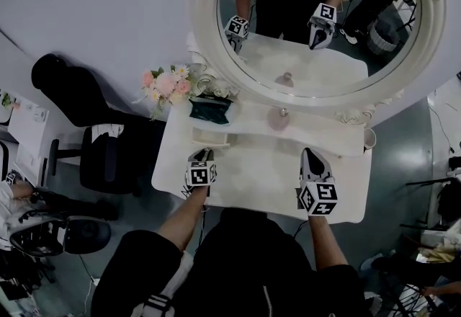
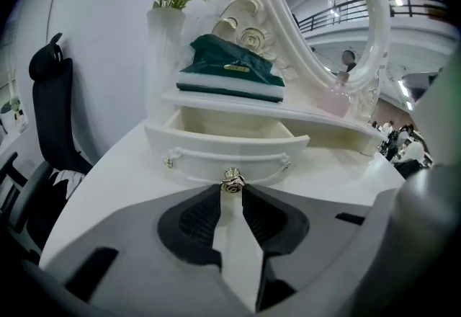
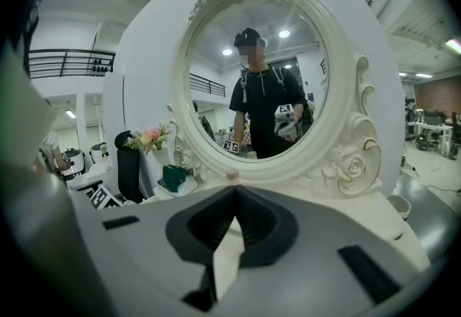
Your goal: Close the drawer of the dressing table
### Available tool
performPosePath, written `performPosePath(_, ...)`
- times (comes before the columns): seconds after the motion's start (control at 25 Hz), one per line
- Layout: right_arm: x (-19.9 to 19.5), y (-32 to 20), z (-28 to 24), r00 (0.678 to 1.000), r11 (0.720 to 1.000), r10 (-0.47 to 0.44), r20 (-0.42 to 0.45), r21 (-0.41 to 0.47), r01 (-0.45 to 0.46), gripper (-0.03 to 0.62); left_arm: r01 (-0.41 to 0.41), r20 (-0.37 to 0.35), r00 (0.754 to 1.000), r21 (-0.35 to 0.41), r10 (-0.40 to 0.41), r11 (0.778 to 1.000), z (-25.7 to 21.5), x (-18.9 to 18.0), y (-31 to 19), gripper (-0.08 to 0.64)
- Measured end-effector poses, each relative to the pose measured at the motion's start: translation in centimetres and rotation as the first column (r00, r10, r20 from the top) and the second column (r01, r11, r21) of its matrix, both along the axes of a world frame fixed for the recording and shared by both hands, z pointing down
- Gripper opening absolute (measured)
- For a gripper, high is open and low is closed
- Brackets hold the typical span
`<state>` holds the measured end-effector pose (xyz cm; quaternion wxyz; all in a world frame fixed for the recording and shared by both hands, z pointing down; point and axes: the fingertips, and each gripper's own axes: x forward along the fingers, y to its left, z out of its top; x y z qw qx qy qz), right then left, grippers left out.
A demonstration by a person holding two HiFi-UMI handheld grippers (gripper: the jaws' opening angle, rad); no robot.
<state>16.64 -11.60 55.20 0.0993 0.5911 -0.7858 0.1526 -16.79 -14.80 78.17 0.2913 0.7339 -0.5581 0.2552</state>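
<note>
Though the drawer (image 2: 227, 152) stands pulled out from under the low shelf (image 2: 302, 115) at the left of the dressing table (image 1: 266, 171), bare tabletop surrounds its front. Its gold knob (image 2: 232, 180) sits at the tips of the left gripper (image 2: 232, 190), whose 2 jaws are narrowly parted; contact is hard to judge. The right gripper (image 3: 234, 192), jaws closed on nothing, hovers over the clear right side, facing the mirror (image 3: 252, 70).
</note>
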Motion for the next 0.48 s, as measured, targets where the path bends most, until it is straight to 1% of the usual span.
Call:
performPosePath(0.2,-0.2,-0.1,0.1,1.000,1.000,-0.001,0.004,0.000,0.001,-0.002,0.001,-0.013,1.000,0.058,0.000,0.998,-1.3,-0.1,-0.6,0.097)
performPosePath(0.28,-0.4,-0.2,0.1,1.000,1.000,-0.003,0.006,0.001,0.003,-0.002,0.000,-0.014,1.000,0.063,0.001,0.998,-1.5,0.0,-0.8,0.097)
performPosePath(0.48,-0.3,-0.4,0.0,1.000,1.000,-0.006,0.004,0.006,0.006,-0.002,0.002,-0.018,1.000,0.049,-0.001,0.999,-1.3,0.0,-1.0,0.097)
